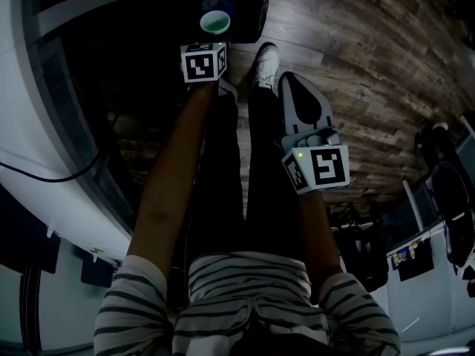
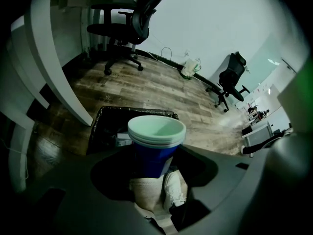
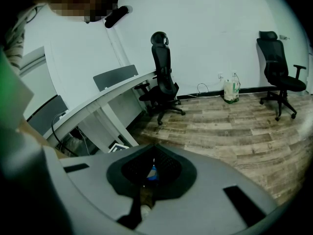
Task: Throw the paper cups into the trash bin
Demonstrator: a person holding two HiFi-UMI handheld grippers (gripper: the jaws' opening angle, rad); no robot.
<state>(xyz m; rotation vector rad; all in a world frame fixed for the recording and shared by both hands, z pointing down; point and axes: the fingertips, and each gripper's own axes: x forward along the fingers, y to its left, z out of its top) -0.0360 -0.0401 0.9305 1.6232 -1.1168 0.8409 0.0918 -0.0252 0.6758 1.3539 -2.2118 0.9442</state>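
A stack of blue paper cups [image 2: 155,140] with a pale green inside hangs between the jaws of my left gripper [image 2: 156,156], which is shut on it. From the head view the cups [image 1: 215,22] hang right over the black-lined trash bin [image 1: 251,10], beyond the left gripper [image 1: 213,41] and its marker cube. In the left gripper view the bin [image 2: 105,124] opens just behind and below the cups. My right gripper [image 1: 291,81] hangs lower right beside the person's leg, jaws together and holding nothing. Its tips [image 3: 154,148] meet in its own view.
A curved white desk [image 1: 30,124] runs along the left, close to the bin; its leg [image 2: 46,62] stands beside it. Office chairs [image 2: 122,28] [image 3: 164,77] [image 3: 279,75] stand on the wooden floor. The person's shoes [image 1: 266,65] are next to the bin.
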